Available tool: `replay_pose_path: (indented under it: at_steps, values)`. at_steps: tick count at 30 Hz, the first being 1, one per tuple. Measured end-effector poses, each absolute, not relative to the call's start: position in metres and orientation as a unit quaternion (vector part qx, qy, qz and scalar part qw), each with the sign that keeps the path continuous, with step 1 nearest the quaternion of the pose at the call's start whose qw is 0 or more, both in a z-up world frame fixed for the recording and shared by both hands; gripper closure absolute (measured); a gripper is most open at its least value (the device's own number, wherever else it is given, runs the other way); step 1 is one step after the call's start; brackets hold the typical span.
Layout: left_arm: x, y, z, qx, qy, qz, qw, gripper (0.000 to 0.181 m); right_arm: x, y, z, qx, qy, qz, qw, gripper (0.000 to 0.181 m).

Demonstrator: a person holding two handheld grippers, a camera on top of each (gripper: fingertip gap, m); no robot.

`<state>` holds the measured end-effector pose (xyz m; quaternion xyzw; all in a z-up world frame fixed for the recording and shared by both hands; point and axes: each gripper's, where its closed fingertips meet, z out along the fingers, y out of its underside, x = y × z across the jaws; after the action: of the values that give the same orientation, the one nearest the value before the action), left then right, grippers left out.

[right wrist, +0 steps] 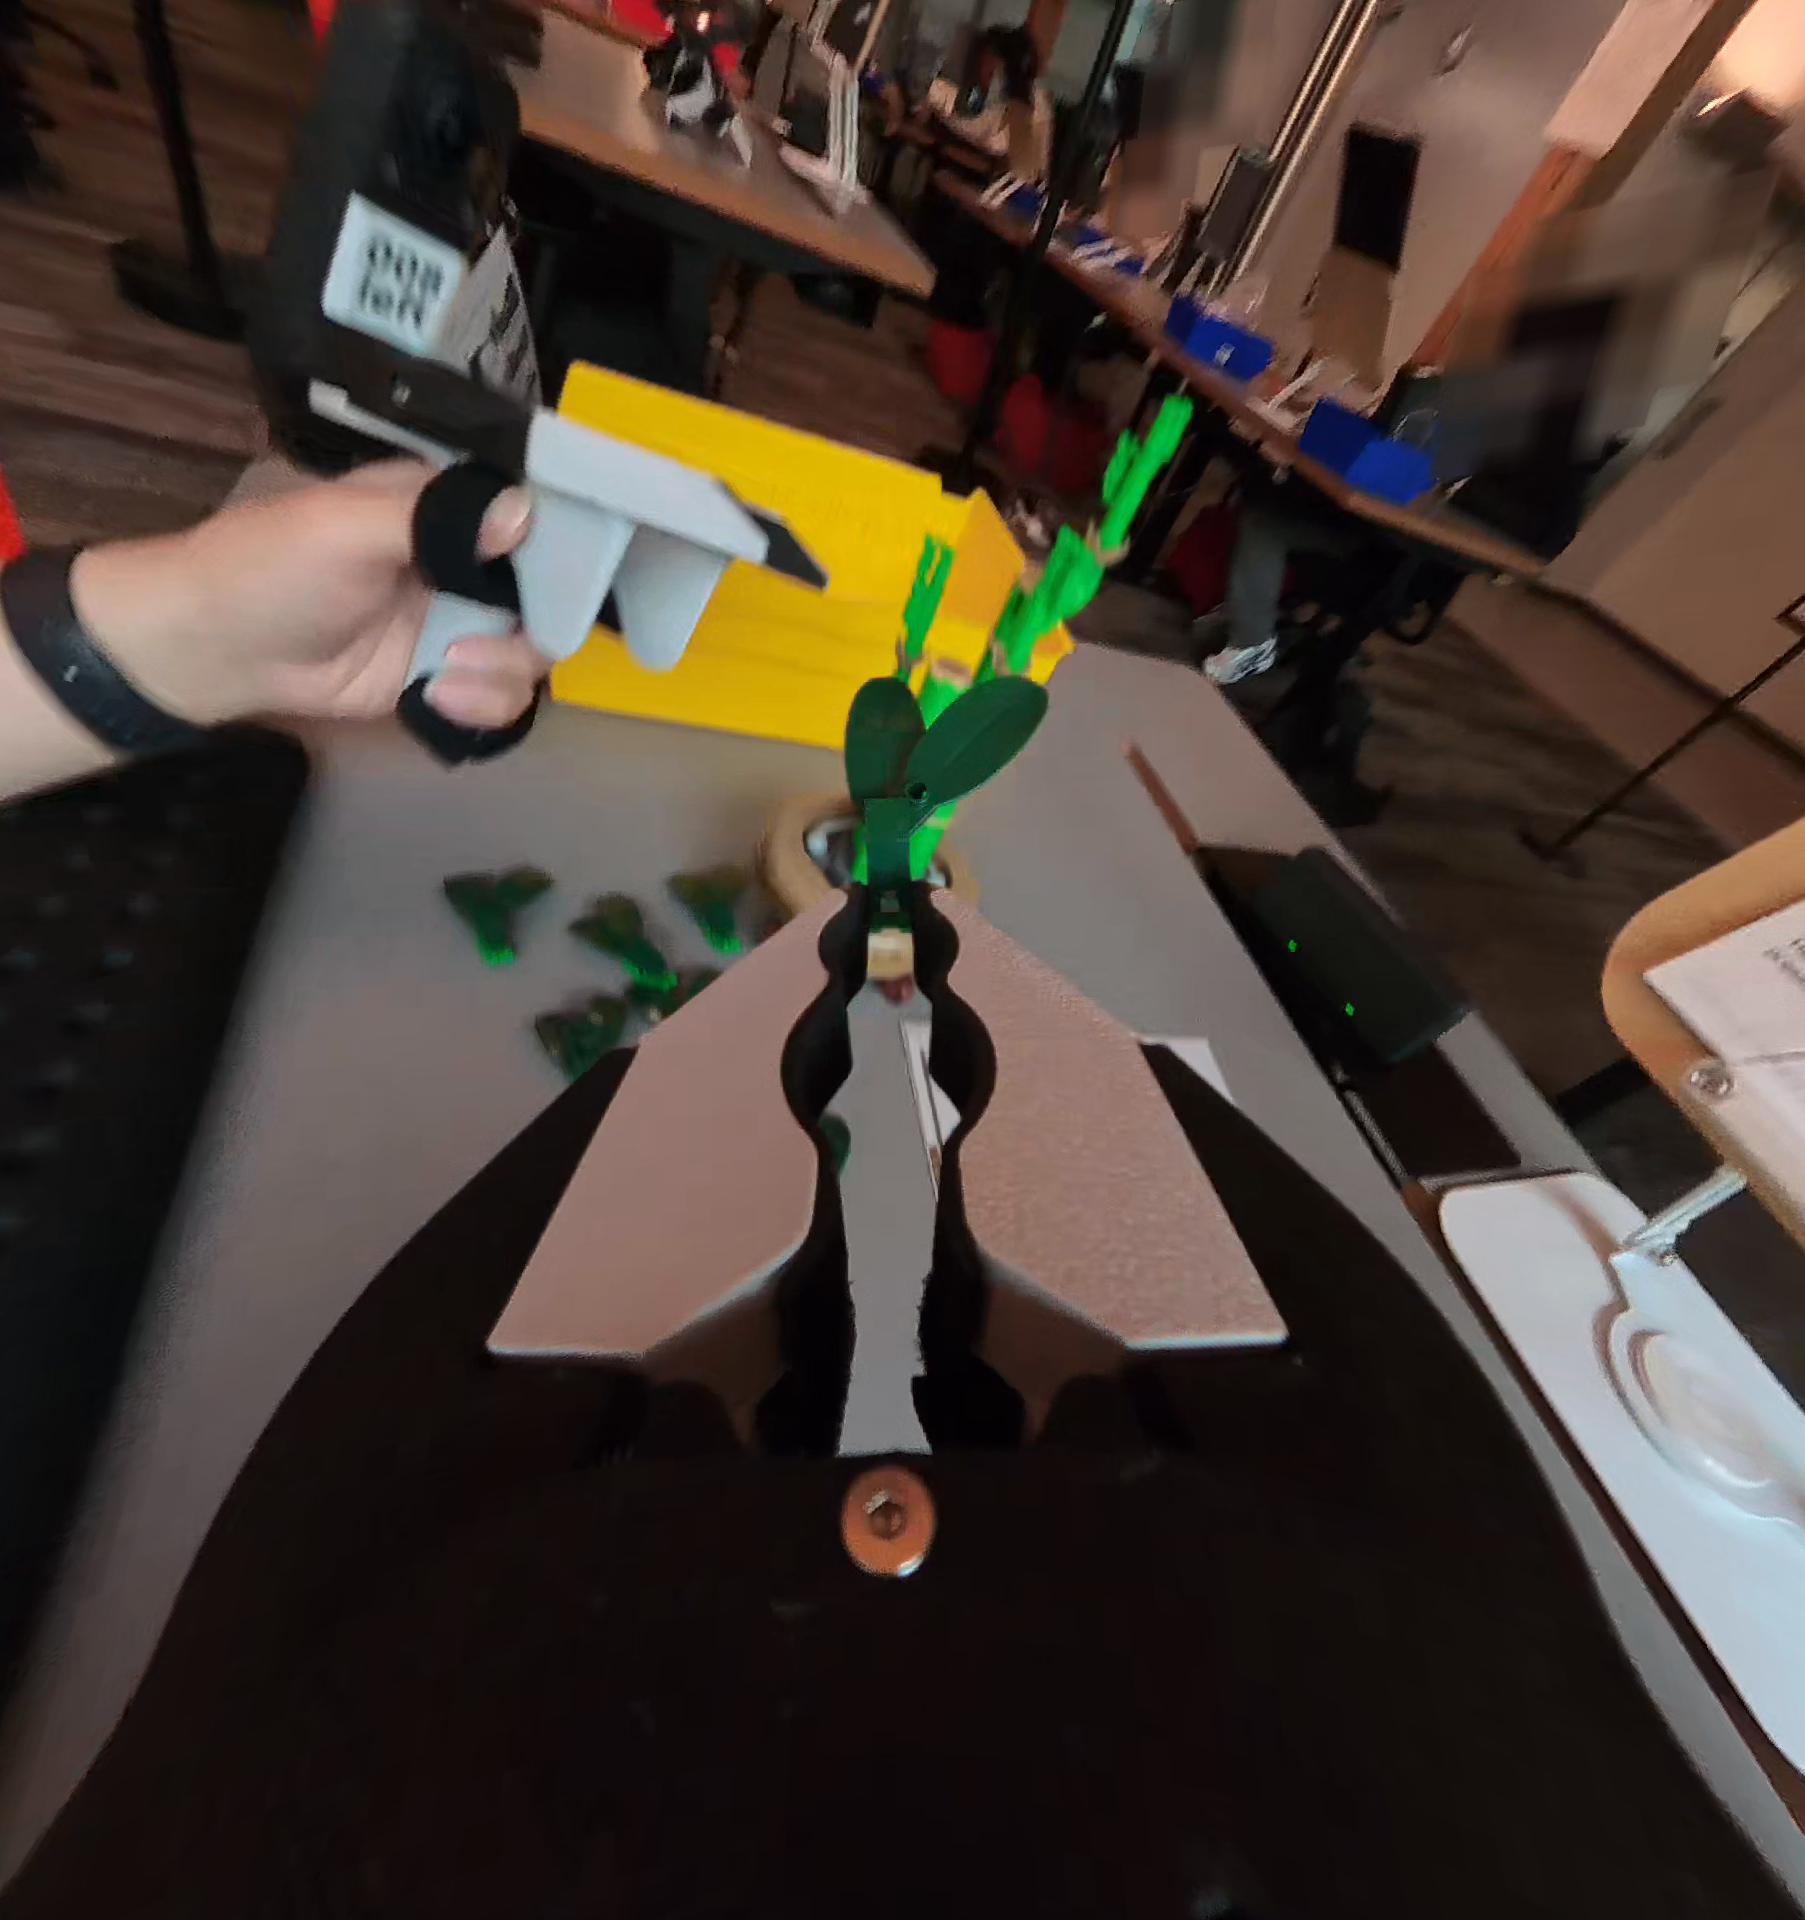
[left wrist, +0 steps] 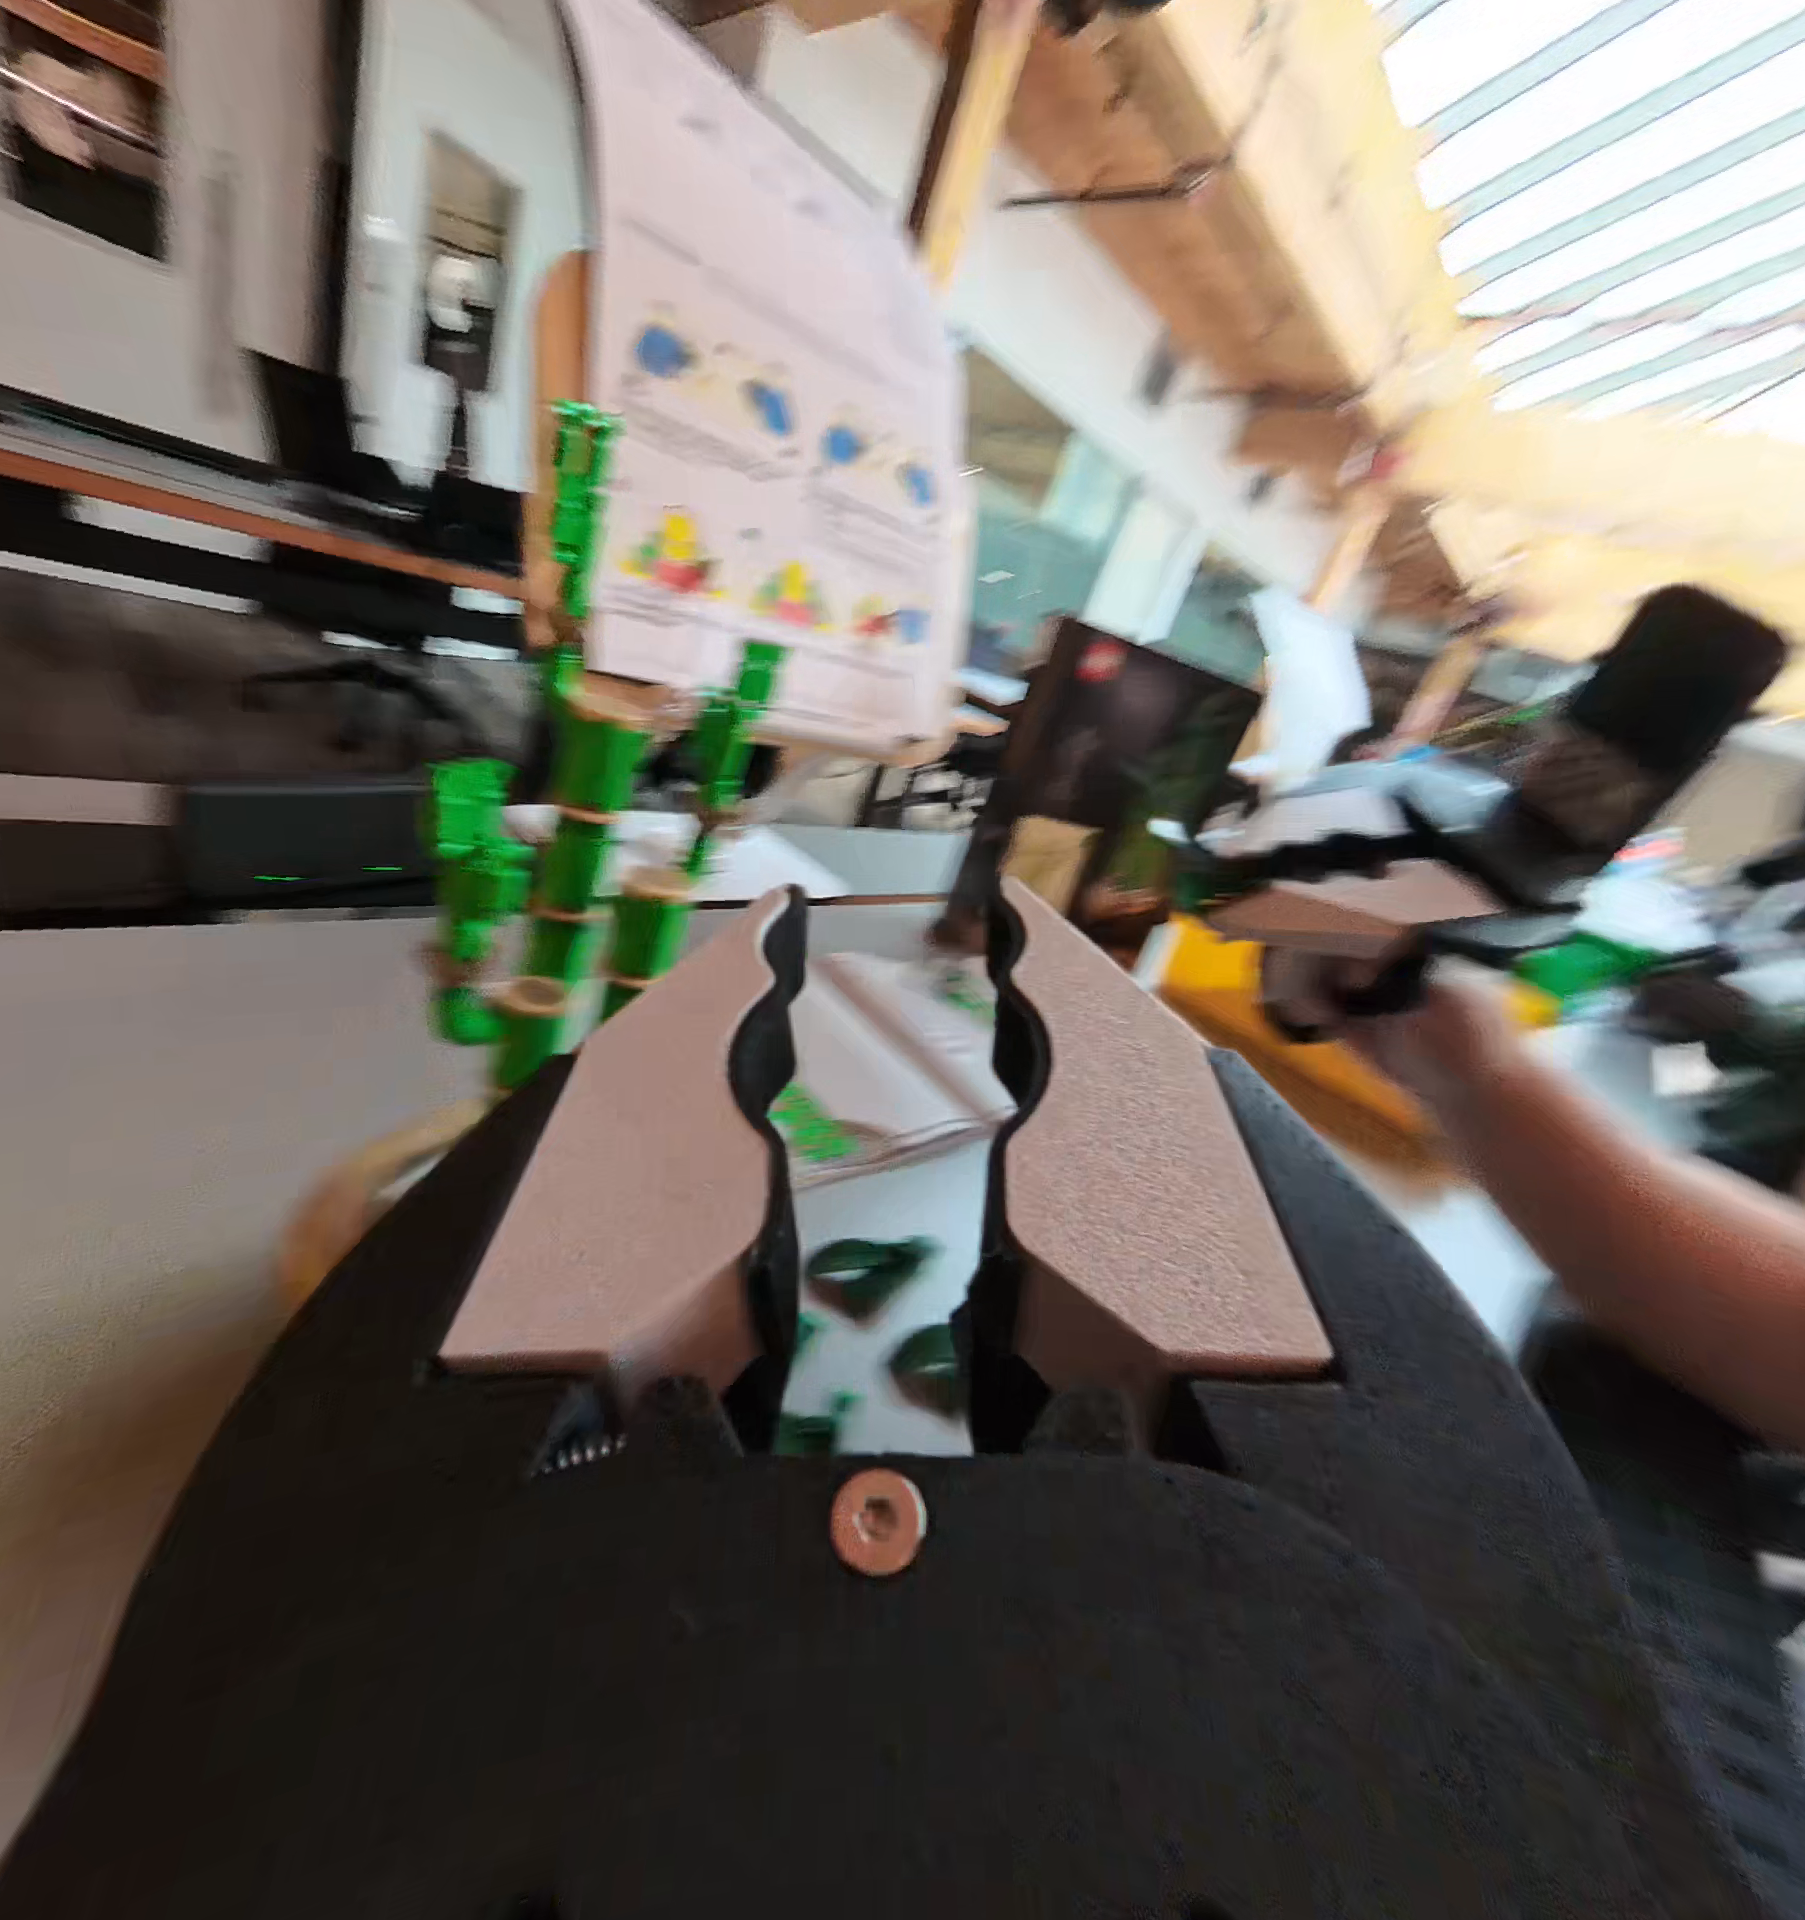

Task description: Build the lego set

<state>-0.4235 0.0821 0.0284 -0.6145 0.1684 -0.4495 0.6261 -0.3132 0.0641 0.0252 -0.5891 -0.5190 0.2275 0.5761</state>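
At nine o'clock, the left gripper (right wrist: 659, 613) hangs above the table (right wrist: 378, 1039), jaws parted and empty; loose leaves (right wrist: 607, 935) lie below. At twelve o'clock, the right gripper (right wrist: 890, 925) pinches a leaf sprig (right wrist: 919, 758) before the bamboo model (right wrist: 1043, 603).

Heavy motion blur is seen across the left wrist view, where daylight from the upper-right skylight (left wrist: 1646, 187) is blown out. The right wrist view is dimmer and sharper centrally, with edges bent by wide-angle distortion.
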Motion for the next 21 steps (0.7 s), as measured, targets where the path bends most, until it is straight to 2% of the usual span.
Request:
replay_pose_path:
  at_steps: [1, 4, 6, 16, 21]
  values:
    - [-0.419, 0.070, 0.035, -0.596, 0.158, -0.496, 0.611, 0.150, -0.321, 0.060, 0.034, -0.583, -0.513, 0.228, 0.587, 0.176]
    - [-0.413, 0.052, 0.041, -0.570, 0.117, -0.566, 0.583, 0.127, -0.342, 0.052, 0.054, -0.570, -0.503, 0.209, 0.615, 0.176]
    - [-0.410, 0.045, 0.045, -0.564, 0.111, -0.590, 0.568, 0.122, -0.356, 0.050, 0.064, -0.565, -0.499, 0.196, 0.627, 0.175]
    - [-0.427, 0.041, 0.090, -0.552, 0.107, -0.587, 0.582, 0.121, -0.424, 0.045, 0.094, -0.532, -0.499, 0.190, 0.657, 0.176]
    - [-0.439, 0.045, 0.094, -0.563, 0.101, -0.552, 0.607, 0.129, -0.446, 0.039, 0.093, -0.494, -0.535, 0.162, 0.665, 0.175]
